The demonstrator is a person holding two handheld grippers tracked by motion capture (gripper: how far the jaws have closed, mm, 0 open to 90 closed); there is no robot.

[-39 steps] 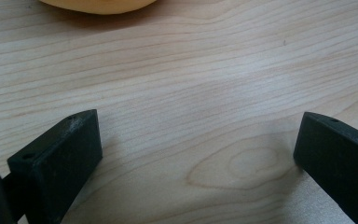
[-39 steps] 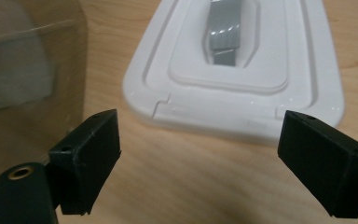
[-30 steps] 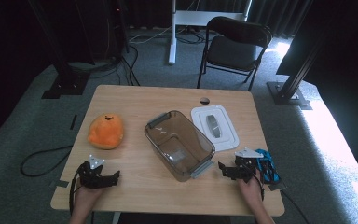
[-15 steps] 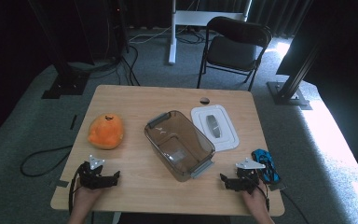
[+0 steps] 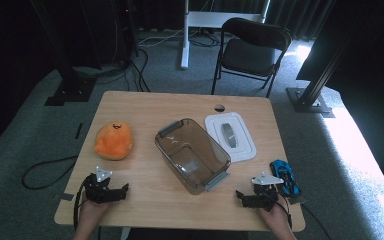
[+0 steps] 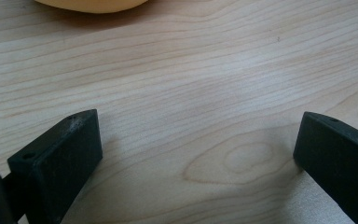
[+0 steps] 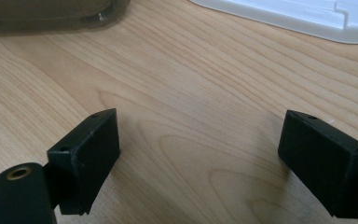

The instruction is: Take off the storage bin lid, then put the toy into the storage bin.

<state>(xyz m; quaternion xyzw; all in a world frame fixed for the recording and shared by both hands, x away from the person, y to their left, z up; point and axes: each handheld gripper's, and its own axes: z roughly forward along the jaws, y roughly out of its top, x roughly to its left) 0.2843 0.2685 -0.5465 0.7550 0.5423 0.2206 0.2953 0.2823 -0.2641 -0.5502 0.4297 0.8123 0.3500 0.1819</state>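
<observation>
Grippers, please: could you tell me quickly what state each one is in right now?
Left gripper: open, holding nothing, low over bare table.
Right gripper: open, holding nothing, low over bare table.

A wooden table [image 5: 145, 107] stands on grey carpet [image 5: 25, 145]. Beyond its far edge sits a black folding chair [image 5: 252, 50]. Sunlight falls on the floor at right.

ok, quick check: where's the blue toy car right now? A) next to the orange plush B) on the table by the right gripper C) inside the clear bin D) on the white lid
B: the blue toy car lies on the table near its right edge, just beside the right gripper, apart from the clear bin and the white lid.
</observation>
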